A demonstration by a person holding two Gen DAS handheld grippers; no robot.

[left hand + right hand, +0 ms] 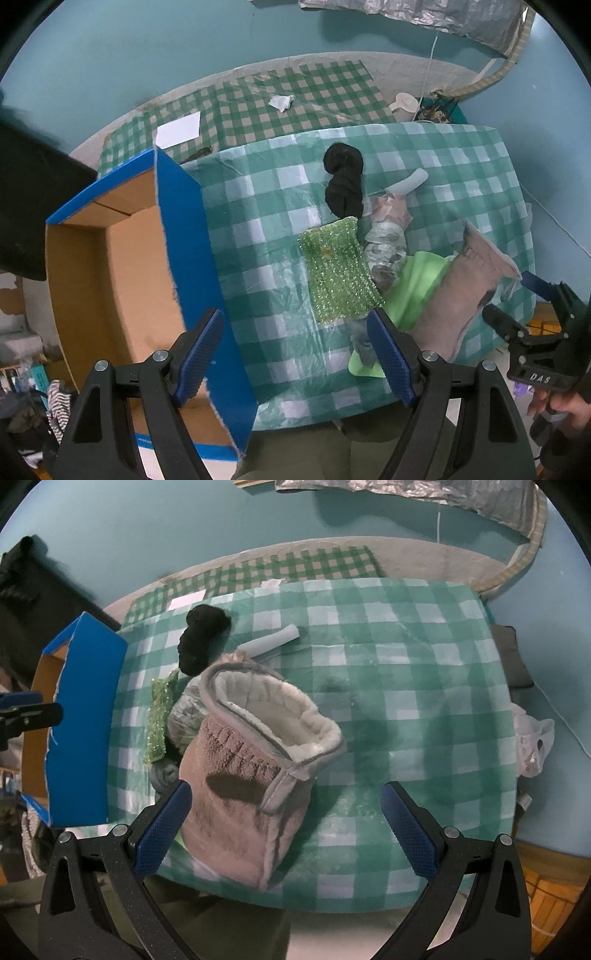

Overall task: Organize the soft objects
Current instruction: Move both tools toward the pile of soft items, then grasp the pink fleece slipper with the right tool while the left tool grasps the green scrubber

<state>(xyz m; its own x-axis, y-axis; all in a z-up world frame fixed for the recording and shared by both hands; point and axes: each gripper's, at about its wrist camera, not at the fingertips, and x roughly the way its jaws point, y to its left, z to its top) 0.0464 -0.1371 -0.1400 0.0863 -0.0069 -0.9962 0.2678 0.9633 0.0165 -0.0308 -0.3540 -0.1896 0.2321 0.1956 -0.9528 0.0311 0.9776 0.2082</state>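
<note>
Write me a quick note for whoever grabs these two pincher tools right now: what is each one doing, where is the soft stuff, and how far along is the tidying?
Left gripper: open, empty, hovering above the table's near edge beside the blue-sided cardboard box.
Right gripper: open, empty, over the pink fleece-lined pouch.
On the green checked tablecloth: black knotted cloth, sparkly green scrubbing pad, plastic-wrapped bundle, light green folded cloth, pale rolled tube, the pouch.
Done: nothing is visible inside the box.
Left: move every soft item into the box, probably starting with the pouch or pad.
</note>
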